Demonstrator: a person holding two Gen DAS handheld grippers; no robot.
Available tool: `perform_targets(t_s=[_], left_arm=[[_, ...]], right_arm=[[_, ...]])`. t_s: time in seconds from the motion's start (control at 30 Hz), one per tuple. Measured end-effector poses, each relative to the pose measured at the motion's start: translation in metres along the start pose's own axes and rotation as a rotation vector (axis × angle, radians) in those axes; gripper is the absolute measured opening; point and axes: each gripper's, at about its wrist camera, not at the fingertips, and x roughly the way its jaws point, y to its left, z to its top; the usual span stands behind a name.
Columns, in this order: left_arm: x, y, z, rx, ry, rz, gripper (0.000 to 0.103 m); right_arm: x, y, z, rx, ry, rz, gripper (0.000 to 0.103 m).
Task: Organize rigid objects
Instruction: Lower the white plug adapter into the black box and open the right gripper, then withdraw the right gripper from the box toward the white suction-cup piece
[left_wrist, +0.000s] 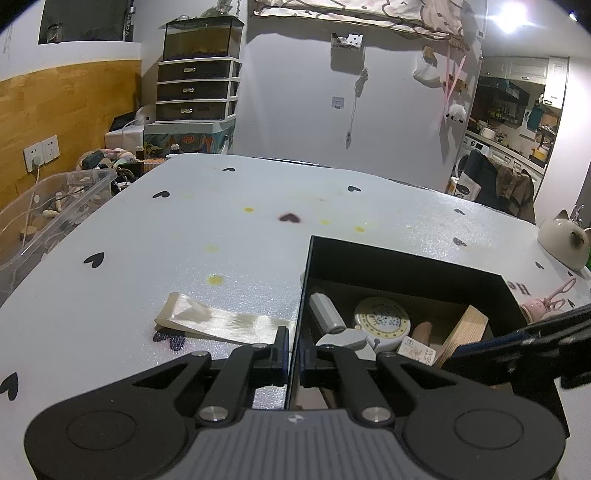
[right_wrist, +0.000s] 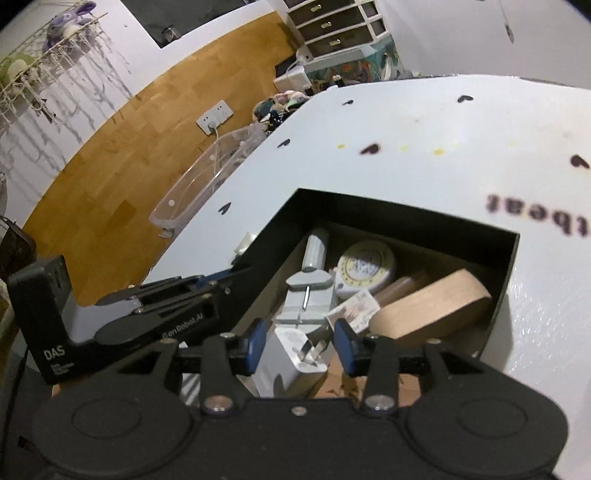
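On the table (left_wrist: 221, 236), start at the far left: a folded satin ribbon (left_wrist: 221, 321) lies flat outside the black box (left_wrist: 406, 266). It is soft, so by your task it likely stays out.

Your left gripper (left_wrist: 294, 354) is clamped on the box's left wall, with one finger outside and one inside. This grip appears to steady the box while the other hand loads it. The gripper points forward and downward over the near edge.

Inside the box, from left to right in the left wrist view, lie a grey cylinder (left_wrist: 327, 314), a round tape measure (left_wrist: 382, 323), a small printed card (left_wrist: 419, 350) and a wooden block (left_wrist: 465, 332). These are the rigid items, already collected.

Your right gripper (right_wrist: 300, 341) hangs over the box's near corner, tilted downward. Its blue pads (right_wrist: 345, 341) stand apart on either side of a white plug adapter (right_wrist: 291, 354) and do not press on it. The adapter appears released, resting in the box with its metal prongs upward.

On the far right of the table, a cat-shaped ceramic (left_wrist: 565, 240) stands well apart from the box.
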Motion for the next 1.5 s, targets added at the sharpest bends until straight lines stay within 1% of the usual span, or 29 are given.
perform_targets(t_s=[0.07, 0.13, 0.17, 0.23, 0.27, 0.3, 0.4, 0.43, 0.5, 0.67, 0.77, 0.83, 0.97, 1.03, 1.07, 1.13, 1.17, 1.23, 1.37, 1.43, 1.5], left_arm=[[0.0, -0.001, 0.0, 0.002, 0.0, 0.001, 0.004], [0.0, -0.001, 0.0, 0.003, 0.0, 0.002, 0.004], [0.0, -0.001, 0.0, 0.003, -0.001, 0.002, 0.004], [0.0, 0.0, 0.0, 0.003, -0.001, 0.002, 0.004], [0.0, -0.001, 0.0, 0.003, -0.001, 0.002, 0.004], [0.0, 0.0, 0.0, 0.003, -0.001, 0.001, 0.004], [0.0, -0.001, 0.0, 0.003, 0.001, 0.002, 0.004], [0.0, -0.001, 0.0, 0.003, 0.0, 0.002, 0.004], [0.0, -0.001, 0.0, 0.002, 0.0, 0.001, 0.004], [0.0, 0.0, 0.0, -0.003, -0.001, -0.002, 0.004], [0.0, 0.0, 0.0, -0.006, -0.001, -0.002, 0.004], [0.0, 0.001, 0.0, -0.005, -0.001, -0.002, 0.004], [0.0, 0.0, 0.0, -0.004, -0.001, -0.002, 0.004], [0.0, 0.001, 0.0, -0.003, 0.0, -0.001, 0.004], [0.0, 0.001, 0.0, -0.004, 0.0, -0.001, 0.004], [0.0, 0.001, 0.0, -0.003, 0.0, 0.0, 0.004], [0.0, 0.001, 0.0, -0.003, 0.0, 0.001, 0.004], [0.0, 0.001, 0.0, -0.003, 0.0, 0.0, 0.004], [0.0, 0.003, 0.0, -0.003, 0.001, 0.002, 0.005], [0.0, 0.004, 0.0, -0.001, 0.001, 0.005, 0.005], [0.0, 0.004, 0.0, -0.002, 0.002, 0.008, 0.005]], right_arm=[[0.004, 0.002, 0.001, -0.018, 0.026, 0.006, 0.029], [0.012, 0.006, -0.001, -0.041, 0.075, 0.0, 0.014], [0.016, 0.008, -0.004, -0.057, 0.095, -0.007, 0.013], [0.02, 0.012, -0.007, -0.095, 0.1, -0.041, 0.013], [0.024, 0.013, -0.008, -0.093, 0.119, -0.052, 0.013], [0.027, 0.012, -0.009, -0.082, 0.128, -0.045, 0.013], [0.037, 0.013, -0.014, -0.051, 0.162, 0.032, 0.004], [0.039, 0.017, -0.015, -0.059, 0.17, 0.044, 0.004], [0.039, 0.022, -0.015, -0.085, 0.159, 0.021, 0.004], [0.024, 0.027, -0.011, -0.093, 0.115, -0.001, 0.006], [0.012, 0.028, -0.009, -0.101, 0.082, -0.02, 0.014], [0.006, 0.03, -0.008, -0.107, 0.063, -0.034, 0.023], [-0.006, 0.032, -0.009, -0.13, 0.024, -0.074, 0.036], [-0.012, 0.032, -0.01, -0.139, 0.007, -0.1, 0.048], [-0.014, 0.032, -0.01, -0.139, 0.0, -0.107, 0.051], [-0.019, 0.031, -0.01, -0.135, -0.012, -0.114, 0.062], [-0.022, 0.03, -0.01, -0.132, -0.019, -0.119, 0.065], [-0.028, 0.03, -0.011, -0.136, -0.037, -0.129, 0.075], [-0.039, 0.03, -0.012, -0.143, -0.071, -0.153, 0.086], [-0.043, 0.029, -0.013, -0.147, -0.084, -0.158, 0.098], [-0.048, 0.029, -0.013, -0.149, -0.099, -0.161, 0.102]])
